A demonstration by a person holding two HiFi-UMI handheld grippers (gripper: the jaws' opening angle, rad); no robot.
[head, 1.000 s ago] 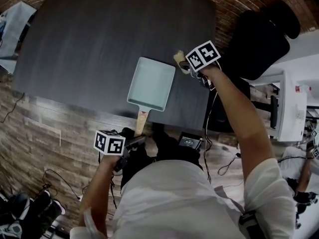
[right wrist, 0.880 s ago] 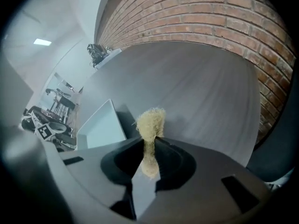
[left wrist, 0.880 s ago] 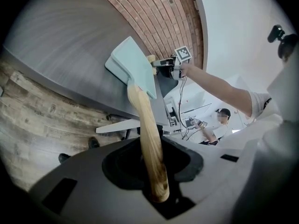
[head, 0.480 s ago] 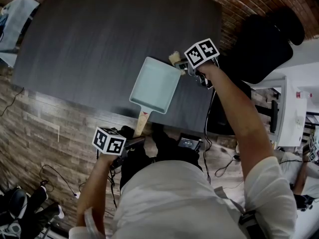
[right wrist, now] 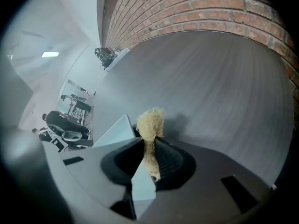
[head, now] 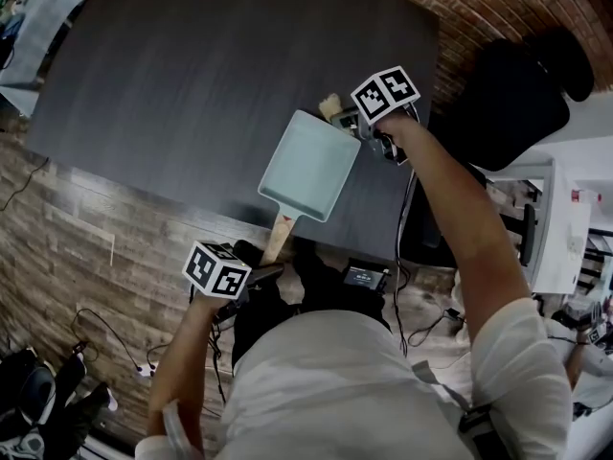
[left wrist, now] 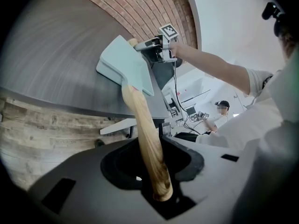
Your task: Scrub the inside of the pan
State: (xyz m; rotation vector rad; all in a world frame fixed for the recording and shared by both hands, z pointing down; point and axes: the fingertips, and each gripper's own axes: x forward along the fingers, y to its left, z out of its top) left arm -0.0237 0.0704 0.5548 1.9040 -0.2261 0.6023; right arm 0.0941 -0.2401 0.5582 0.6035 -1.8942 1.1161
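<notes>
Closest in, the left hand-held gripper (left wrist: 156, 174) is clamping the butt end of the pan's wooden handle (left wrist: 142, 125), jaws closed partway onto it, just off the near edge of the worktop (head: 192, 75). Moving out, the pale blue rectangular pan (head: 308, 164) is lying on that dark worktop, its inside looking bare. At its far right corner the right hand-held gripper (right wrist: 152, 160) is pinching a tan fibrous scrubber (right wrist: 150, 122), hanging right at the rim. I'm reading this as the approach, with scrubbing proper not yet started. The next move is calling for the scrubber to come down onto the pan floor, with the left bracing the handle against the strokes.
</notes>
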